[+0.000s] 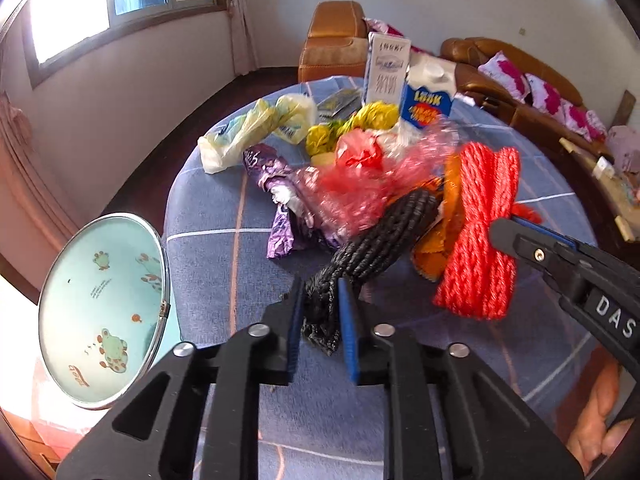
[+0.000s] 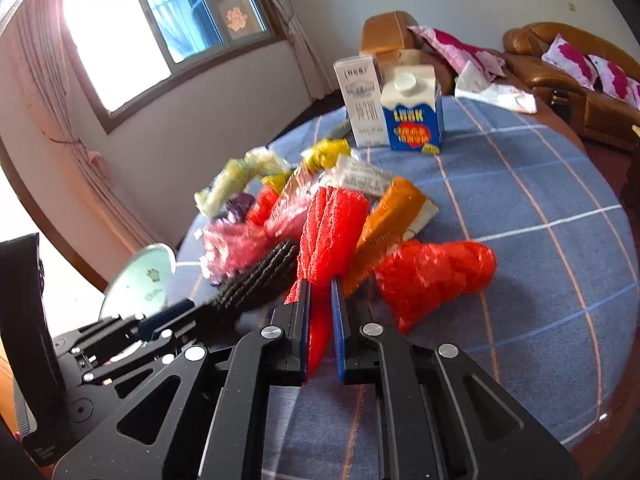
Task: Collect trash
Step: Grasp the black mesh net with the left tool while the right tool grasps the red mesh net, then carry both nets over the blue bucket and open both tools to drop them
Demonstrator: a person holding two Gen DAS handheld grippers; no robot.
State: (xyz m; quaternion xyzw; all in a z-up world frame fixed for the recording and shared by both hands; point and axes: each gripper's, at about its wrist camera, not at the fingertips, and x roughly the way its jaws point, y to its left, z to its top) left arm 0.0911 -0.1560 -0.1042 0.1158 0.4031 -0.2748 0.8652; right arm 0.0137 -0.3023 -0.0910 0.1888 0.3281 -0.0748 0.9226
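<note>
My left gripper [image 1: 319,300] is shut on a black braided rope bundle [image 1: 372,236], held above the blue checked tablecloth [image 1: 208,280]. My right gripper [image 2: 320,300] is shut on a red rope bundle [image 2: 332,224], also lifted; it shows in the left wrist view [image 1: 480,232] at the right. The black rope shows in the right wrist view [image 2: 256,280] beside the left gripper [image 2: 176,312]. Behind lie pink plastic wrap [image 1: 360,188], a purple wrapper [image 1: 272,176], yellow bags [image 1: 352,124], an orange packet [image 2: 384,224] and a red bag [image 2: 432,272].
A round metal-rimmed tin lid with frog print [image 1: 104,312] stands at the table's left edge. Two cartons, white [image 2: 362,100] and blue [image 2: 414,112], stand at the far side. Brown sofas [image 2: 560,60] with pink pillows lie behind. A window is at the left.
</note>
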